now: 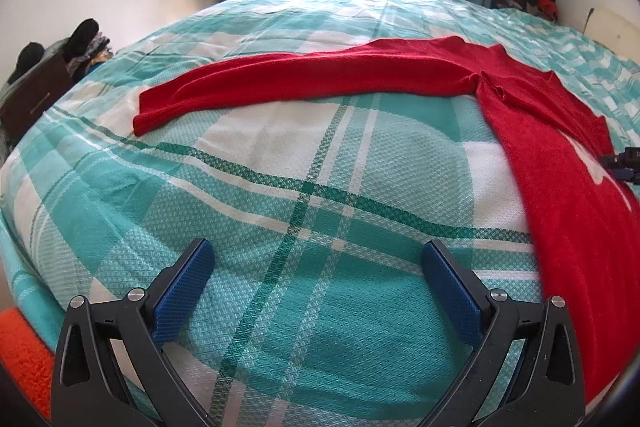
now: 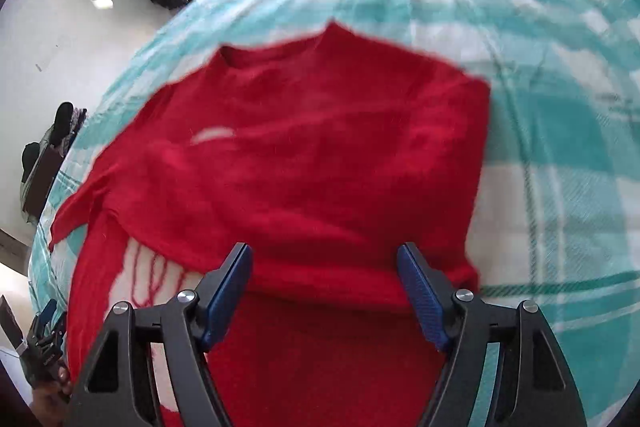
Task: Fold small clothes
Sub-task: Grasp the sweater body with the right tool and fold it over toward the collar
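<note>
A fuzzy red knit sweater (image 2: 304, 155) lay on the waffle-textured teal plaid bedspread (image 1: 280, 195), one sleeve (image 1: 288, 75) outstretched, while the left gripper (image 1: 318, 275) and right gripper (image 2: 325, 279) hovered with jaws wide, empty.

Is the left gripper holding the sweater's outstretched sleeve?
No. The left gripper is open over bare plaid bedspread, and the red sweater's sleeve lies flat farther ahead, untouched.
</note>
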Tool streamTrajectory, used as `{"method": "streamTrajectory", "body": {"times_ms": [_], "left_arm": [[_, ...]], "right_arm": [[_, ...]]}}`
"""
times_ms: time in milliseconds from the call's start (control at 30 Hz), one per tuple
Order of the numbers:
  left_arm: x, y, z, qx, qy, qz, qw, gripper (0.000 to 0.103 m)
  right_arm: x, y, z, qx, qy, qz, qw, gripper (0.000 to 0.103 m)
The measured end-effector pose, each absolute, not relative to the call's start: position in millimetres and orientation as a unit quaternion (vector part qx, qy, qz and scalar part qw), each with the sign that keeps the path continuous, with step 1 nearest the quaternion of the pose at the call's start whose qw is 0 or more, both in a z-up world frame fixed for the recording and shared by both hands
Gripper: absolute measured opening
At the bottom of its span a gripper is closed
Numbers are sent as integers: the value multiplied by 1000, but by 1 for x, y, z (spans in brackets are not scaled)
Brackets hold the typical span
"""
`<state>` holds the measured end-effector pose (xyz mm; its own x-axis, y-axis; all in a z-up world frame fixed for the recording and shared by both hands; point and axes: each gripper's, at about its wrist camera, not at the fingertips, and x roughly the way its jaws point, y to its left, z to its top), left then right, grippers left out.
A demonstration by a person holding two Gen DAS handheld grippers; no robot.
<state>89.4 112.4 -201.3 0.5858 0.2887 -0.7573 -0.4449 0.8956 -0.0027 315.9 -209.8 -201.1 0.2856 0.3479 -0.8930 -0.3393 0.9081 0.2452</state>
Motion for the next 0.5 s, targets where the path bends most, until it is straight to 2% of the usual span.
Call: {"method": "streamTrajectory", "body": {"times_ms": [67, 300, 400, 500], "left_arm": [[89, 113, -202, -97, 405, 207, 885, 103], [90, 111, -203, -92, 407, 215, 883, 103], [90, 112, -203, -98, 407, 215, 882, 103], [91, 112, -203, -98, 407, 216, 882, 103]], "right_arm": [[304, -206, -191, -23, 525, 198, 827, 69], [278, -169, -115, -22, 438, 228, 869, 74], [284, -139, -113, -9, 438, 251, 863, 80], [296, -111, -157, 12, 506, 241, 828, 80]]}}
